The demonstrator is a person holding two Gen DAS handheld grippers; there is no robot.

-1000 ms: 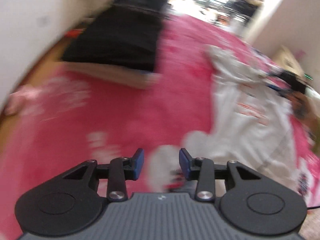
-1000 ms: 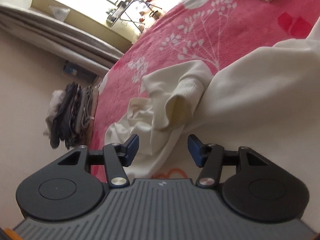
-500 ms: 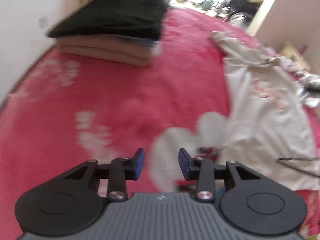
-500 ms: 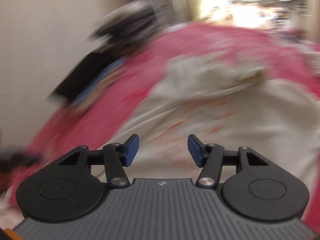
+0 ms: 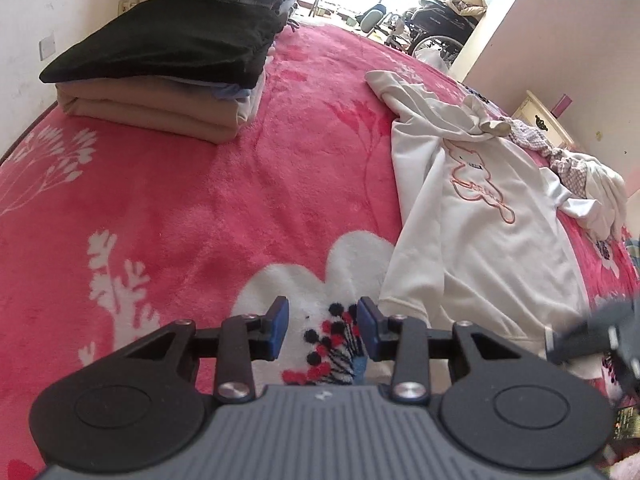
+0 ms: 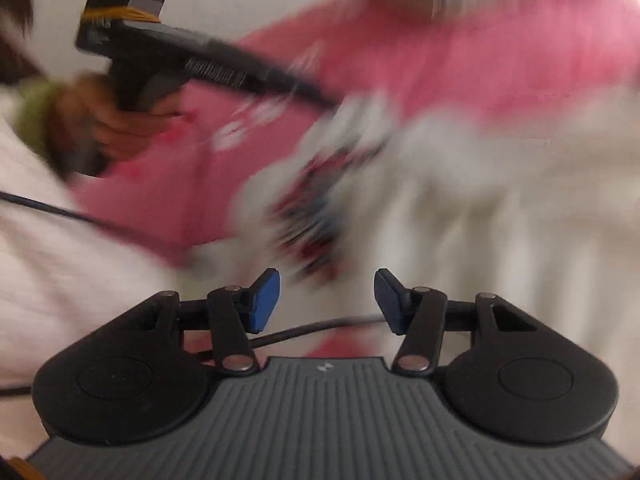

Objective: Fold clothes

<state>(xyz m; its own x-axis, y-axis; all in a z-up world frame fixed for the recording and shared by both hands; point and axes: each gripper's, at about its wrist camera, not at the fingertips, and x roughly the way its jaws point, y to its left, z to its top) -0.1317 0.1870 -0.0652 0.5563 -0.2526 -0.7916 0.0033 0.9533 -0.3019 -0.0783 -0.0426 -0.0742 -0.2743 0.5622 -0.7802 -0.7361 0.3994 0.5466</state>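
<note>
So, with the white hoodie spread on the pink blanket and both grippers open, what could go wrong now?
1. The right hand-held gripper is swinging fast, its view blurred, and the left one is close by; they could collide.
2. A cable runs just under its fingers and may get pinched together with the hoodie.
3. One sleeve lies bunched, so a fold could trap creases.

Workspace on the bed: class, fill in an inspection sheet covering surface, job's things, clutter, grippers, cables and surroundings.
Surface: pink blanket with white floral print.
Job's things: white sweatshirt spread flat, unfolded; folded stack, black on tan, at far left.
Clutter: crumpled patterned and white clothes beyond the sweatshirt.
Grippers: left gripper open, empty, over the blanket; right gripper open, empty, view blurred.
Cables: black cable runs behind the right gripper.
Surroundings: wheelchair, bright window, walls.
</note>
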